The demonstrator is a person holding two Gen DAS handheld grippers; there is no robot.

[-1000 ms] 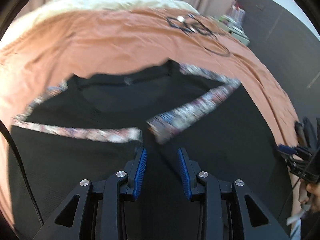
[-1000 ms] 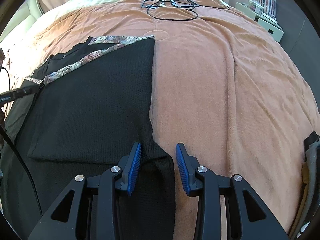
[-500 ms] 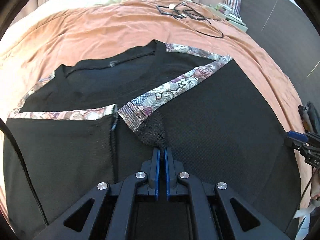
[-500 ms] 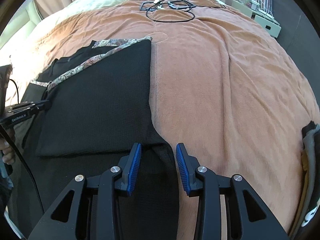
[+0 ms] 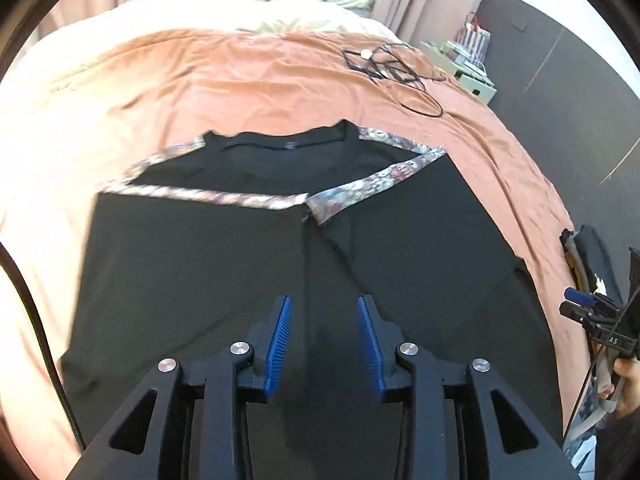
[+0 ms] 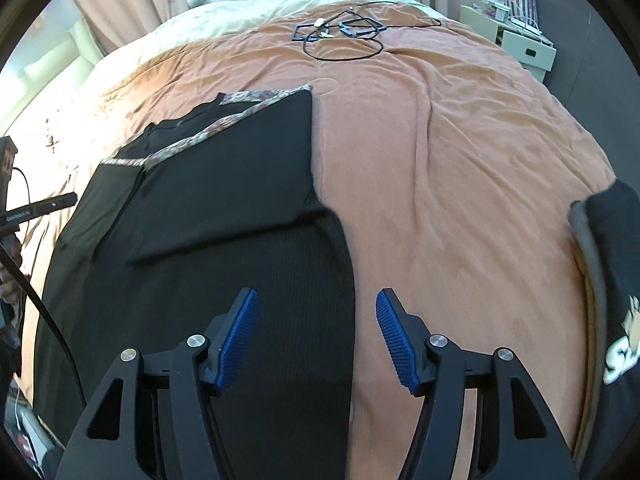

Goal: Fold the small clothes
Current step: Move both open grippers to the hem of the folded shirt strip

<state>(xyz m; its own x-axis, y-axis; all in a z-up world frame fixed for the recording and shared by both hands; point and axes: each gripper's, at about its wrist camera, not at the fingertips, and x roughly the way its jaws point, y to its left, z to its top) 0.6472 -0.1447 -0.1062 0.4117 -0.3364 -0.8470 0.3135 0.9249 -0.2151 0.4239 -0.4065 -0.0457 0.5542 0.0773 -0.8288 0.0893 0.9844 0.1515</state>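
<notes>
Now both sleeves of my black shirt (image 5: 248, 264) lie folded inward mid-frame, left tool (image 5: 325, 340) and right tool (image 6: 316, 338) released, bottom fold left.

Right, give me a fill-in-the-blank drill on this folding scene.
1. The black shirt lies on a ____ blanket.
2. Both sleeves are folded ____ over the body.
3. The left gripper is ____.
4. The right gripper hovers over the shirt's ____ edge.

Missing words: orange; inward; open; right
</notes>
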